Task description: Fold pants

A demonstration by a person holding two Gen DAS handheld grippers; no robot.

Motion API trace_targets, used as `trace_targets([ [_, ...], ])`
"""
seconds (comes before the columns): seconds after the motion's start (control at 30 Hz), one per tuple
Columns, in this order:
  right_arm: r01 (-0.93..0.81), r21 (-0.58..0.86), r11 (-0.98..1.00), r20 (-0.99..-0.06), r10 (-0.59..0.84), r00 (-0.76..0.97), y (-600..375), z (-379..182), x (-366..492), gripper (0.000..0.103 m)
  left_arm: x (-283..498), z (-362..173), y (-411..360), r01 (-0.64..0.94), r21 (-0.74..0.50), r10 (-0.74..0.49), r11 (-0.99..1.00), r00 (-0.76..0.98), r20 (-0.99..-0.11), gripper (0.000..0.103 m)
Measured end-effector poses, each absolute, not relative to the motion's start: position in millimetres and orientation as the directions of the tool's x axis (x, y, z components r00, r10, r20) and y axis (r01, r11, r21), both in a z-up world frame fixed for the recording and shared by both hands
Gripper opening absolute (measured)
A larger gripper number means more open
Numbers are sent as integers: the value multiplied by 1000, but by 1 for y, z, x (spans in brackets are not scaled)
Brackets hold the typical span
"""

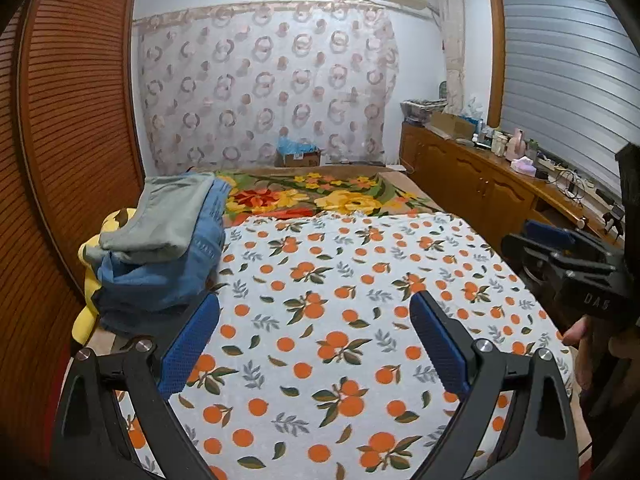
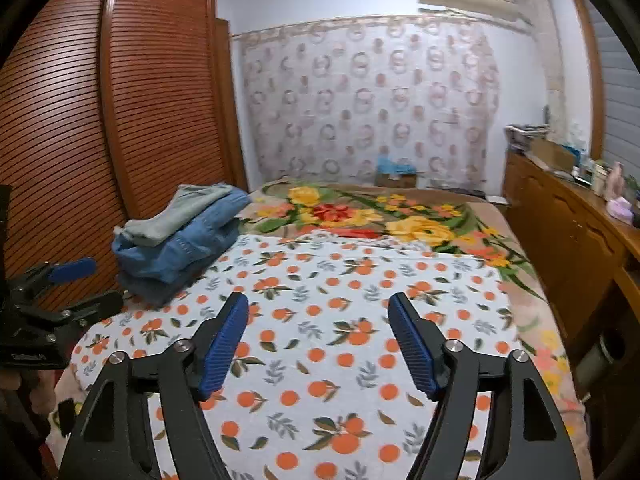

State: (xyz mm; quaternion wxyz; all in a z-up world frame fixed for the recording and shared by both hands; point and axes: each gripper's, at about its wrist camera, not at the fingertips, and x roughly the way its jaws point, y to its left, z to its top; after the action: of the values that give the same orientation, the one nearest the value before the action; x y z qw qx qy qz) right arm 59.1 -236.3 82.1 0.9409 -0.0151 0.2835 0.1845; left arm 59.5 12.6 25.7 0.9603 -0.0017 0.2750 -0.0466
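Both views are taken from just above the near end of the bed (image 1: 320, 280), angled down toward 12 o'clock. The clothes pile (image 1: 160, 248) and curtain (image 2: 368, 100) are shared.

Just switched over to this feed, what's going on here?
A person holds two grippers over the orange-print sheet on the bed. The left gripper and right gripper are both open and empty. A stack of folded pants, grey on blue denim, sits at the bed's left edge by the wardrobe. Nothing is being handled.
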Motion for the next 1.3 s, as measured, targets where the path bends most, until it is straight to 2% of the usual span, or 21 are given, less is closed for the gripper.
trace_targets([
  [0.23,-299,76,951,-530,293,796,-244,90,43,84,56,39,1,100,-25,-99,995,857,-506,96],
  [0.6,-246,60,967,-493,243,836,-244,101,35,84,49,61,-9,111,-25,-110,993,879,-464,96],
  [1.3,-246,33,969,-400,238,885,-245,103,21,84,26,89,-5,85,-9,-81,996,910,-406,96],
])
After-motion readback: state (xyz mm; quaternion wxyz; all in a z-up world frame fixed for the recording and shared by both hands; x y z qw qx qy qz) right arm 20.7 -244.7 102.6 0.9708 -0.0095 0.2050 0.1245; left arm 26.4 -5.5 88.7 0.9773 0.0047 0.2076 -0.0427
